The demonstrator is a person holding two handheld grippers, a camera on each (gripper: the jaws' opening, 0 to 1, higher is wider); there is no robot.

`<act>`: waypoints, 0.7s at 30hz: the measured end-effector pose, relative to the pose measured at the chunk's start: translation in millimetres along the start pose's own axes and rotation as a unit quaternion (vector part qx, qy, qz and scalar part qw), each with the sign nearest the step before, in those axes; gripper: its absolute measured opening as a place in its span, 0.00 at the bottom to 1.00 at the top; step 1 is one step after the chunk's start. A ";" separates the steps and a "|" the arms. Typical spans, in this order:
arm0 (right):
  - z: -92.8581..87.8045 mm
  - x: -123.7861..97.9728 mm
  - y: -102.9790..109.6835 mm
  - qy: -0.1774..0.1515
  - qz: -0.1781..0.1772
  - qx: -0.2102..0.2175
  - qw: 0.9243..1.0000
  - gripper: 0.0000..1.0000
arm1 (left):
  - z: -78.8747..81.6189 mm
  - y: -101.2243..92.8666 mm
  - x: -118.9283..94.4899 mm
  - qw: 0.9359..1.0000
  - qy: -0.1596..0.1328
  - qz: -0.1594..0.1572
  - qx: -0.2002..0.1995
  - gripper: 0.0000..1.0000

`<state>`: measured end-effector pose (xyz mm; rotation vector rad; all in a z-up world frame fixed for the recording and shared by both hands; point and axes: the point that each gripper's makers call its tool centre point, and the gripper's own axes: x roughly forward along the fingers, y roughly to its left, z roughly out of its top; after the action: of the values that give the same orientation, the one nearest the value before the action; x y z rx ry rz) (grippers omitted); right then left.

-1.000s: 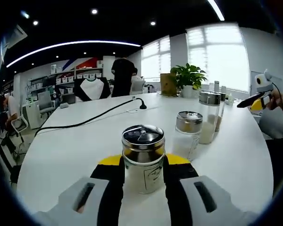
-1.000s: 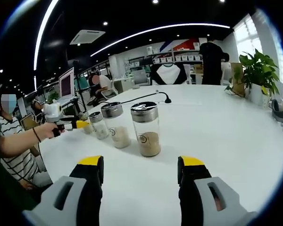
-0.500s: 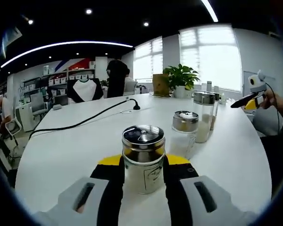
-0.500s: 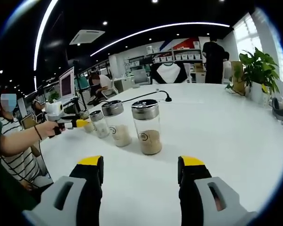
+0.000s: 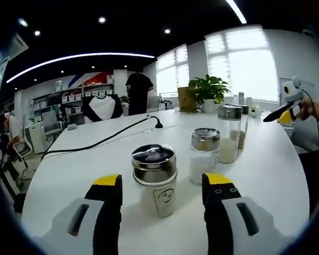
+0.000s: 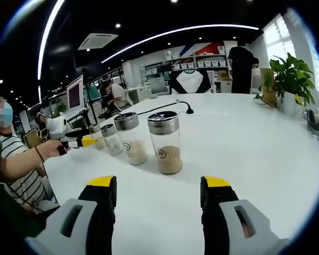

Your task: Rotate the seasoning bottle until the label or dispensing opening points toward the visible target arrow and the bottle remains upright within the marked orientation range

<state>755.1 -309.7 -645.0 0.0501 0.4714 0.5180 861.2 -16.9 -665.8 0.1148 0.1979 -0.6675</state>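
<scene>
Left gripper (image 5: pixel 162 186): jaws open, spread either side of the bottle (image 5: pixel 154 179) without touching it. The bottle stands upright on the white table (image 5: pixel 74 164), label facing the camera — two more shakers stand beyond it. Right gripper (image 6: pixel 158 192): jaws open, holding nothing, well short of the tall shaker (image 6: pixel 165 141).

a white table (image 5: pixel 80 170) carries four seasoning bottles (image 5: pixel 154 180) in a row and a black cable (image 5: pixel 103 139).

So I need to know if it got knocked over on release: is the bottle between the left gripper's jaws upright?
Upright: the seasoning bottle stands on the table, lid on top, between the open left gripper.
</scene>
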 end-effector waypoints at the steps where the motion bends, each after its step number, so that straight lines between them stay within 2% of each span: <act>1: 0.9 0.2 -1.1 -0.003 -0.003 0.005 1.000 0.65 | 1.0 -3.5 -1.9 1.000 -0.002 -0.004 -0.005 0.60; 6: 3.3 0.7 -1.1 -0.007 0.000 0.003 1.000 0.66 | 1.5 -5.9 -6.9 1.000 -0.006 0.020 -0.014 0.70; 9: 3.8 1.8 -1.0 -0.009 0.001 0.004 1.000 0.66 | 0.1 -11.6 -10.9 0.999 -0.006 0.024 -0.021 0.70; 13: 4.8 4.9 -2.6 -0.019 -0.003 -0.010 1.000 0.67 | -6.4 -21.6 -14.9 0.999 0.010 0.034 -0.022 0.71; 21: 7.2 7.9 -0.3 -0.041 0.006 -0.023 0.999 0.66 | -1.5 -37.6 -30.0 0.997 -0.003 0.071 -0.032 0.72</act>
<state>764.5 -305.6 -642.0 0.0301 0.3793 0.5368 814.5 -27.9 -662.3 0.0637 0.2028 -0.5198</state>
